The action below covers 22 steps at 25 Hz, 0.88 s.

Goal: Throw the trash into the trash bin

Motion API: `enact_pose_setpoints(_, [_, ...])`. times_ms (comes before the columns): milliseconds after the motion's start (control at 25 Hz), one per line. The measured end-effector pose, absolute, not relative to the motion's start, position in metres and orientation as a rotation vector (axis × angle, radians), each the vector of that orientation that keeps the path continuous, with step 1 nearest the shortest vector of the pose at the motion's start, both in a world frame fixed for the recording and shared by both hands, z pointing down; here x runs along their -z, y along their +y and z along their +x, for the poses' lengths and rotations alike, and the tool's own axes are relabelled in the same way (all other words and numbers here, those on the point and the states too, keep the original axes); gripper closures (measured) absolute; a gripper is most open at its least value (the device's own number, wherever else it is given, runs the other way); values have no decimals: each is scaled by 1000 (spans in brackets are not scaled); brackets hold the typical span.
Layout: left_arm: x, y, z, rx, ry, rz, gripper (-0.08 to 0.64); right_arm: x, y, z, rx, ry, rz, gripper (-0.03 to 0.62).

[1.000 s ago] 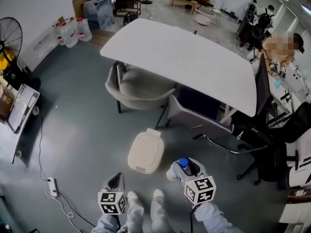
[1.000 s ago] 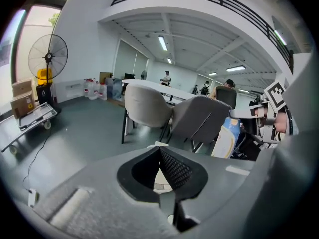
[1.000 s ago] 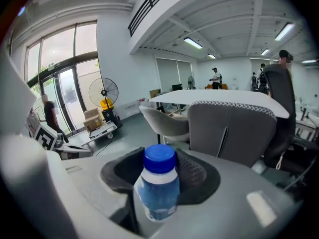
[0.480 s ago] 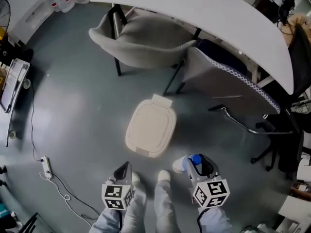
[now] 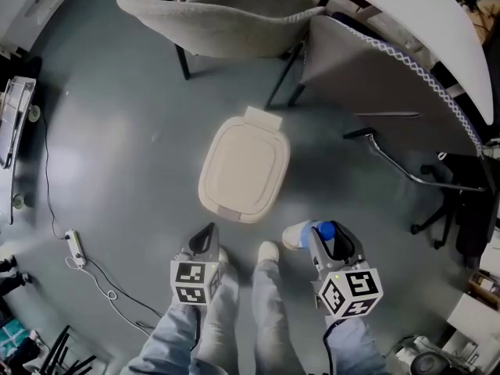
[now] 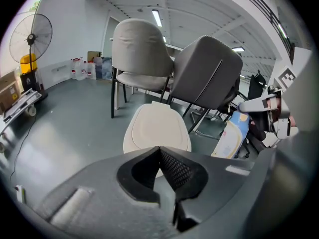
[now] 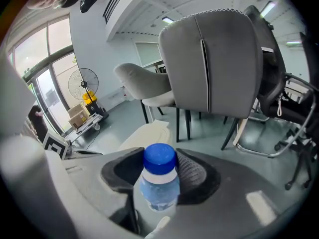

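Right claw [image 7: 159, 169] clamped on a plastic bottle [image 7: 159, 185], blue cap poking out past the pads. Left claw [image 6: 160, 158]: jaws together, nothing in them. Trash bin [image 5: 244, 169] sits on the floor [image 5: 117, 170] ahead of both claws, a bit nearer the left one, lid down.

Risk: with the lid shut, a release from here would likely bounce the bottle off the top and roll it toward the grey chair [image 5: 226, 14] beyond. The lid probably needs opening first, and the closed left claw may skid on its smooth edge.
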<state>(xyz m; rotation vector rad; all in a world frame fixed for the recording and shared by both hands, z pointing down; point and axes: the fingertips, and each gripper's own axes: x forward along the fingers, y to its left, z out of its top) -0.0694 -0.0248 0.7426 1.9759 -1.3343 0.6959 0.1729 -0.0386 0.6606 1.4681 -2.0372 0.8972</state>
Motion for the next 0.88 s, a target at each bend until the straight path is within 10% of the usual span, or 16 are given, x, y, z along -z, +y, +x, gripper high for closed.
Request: enact_pose_setpoints(880, [-804,-42,-54,-796,-1253,1958,551,-678,-40,203,-939,-1944,1565,394])
